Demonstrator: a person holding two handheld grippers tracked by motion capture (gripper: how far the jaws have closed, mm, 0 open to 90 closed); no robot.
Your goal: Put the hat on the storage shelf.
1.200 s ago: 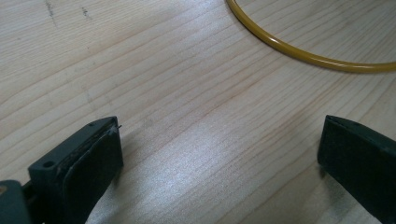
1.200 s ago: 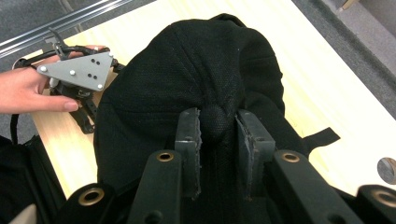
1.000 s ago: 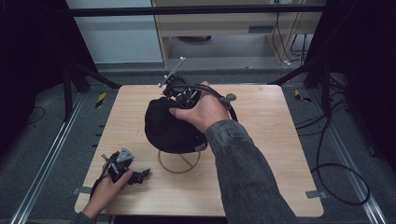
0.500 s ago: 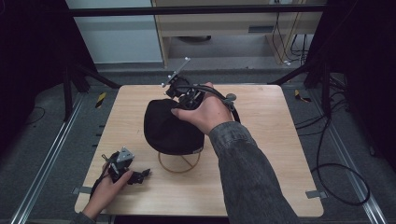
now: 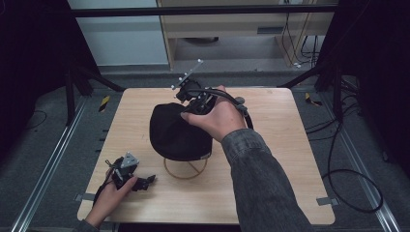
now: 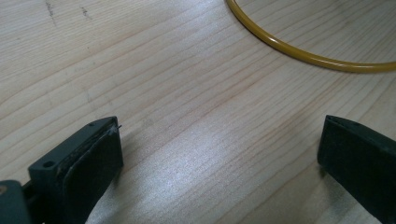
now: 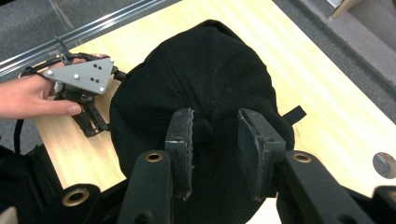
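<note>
Two grippers: right gripper [image 7: 215, 154] jaws just eased apart astride black cap [image 7: 205, 84] button; left gripper [image 6: 219, 163] jaws wide.

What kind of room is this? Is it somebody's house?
Probably not a house; it looks like a lab or workshop. A bare wooden table stands on a grey floor between metal rails, loose cables trail around it, and a dark frame spans overhead.
</note>
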